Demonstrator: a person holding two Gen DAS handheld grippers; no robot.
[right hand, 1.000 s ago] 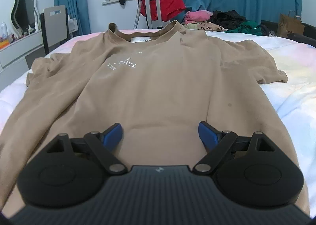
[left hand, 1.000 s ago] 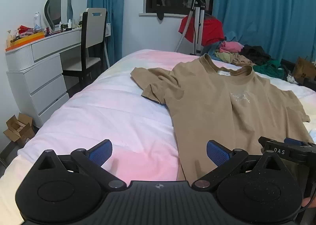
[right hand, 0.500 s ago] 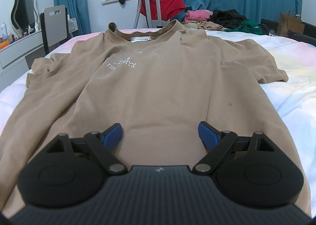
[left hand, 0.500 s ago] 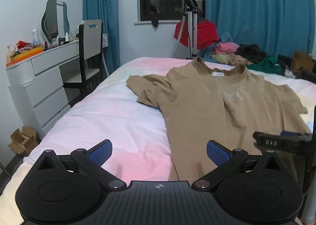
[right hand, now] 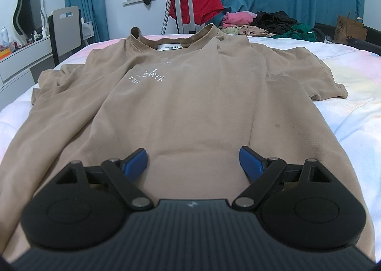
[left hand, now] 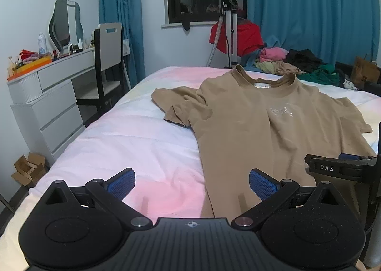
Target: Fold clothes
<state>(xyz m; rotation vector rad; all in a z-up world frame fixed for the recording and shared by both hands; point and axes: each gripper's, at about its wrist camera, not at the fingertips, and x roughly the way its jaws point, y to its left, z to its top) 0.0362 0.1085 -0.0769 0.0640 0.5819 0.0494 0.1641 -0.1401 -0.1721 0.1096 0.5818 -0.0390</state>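
Jaws standing wide on both grippers — left gripper (left hand: 192, 181), right gripper (right hand: 193, 160) — gripping nothing; pinching only the shirt's (right hand: 190, 95) top layer risks bunching.

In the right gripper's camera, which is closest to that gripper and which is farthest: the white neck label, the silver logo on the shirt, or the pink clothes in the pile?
From the right gripper, both jaws open above the tan shirt's hem:
1. Silver logo, on the chest, left of middle.
2. White neck label, inside the collar, beyond the logo.
3. Pink clothes, in the pile past the bed's far end.
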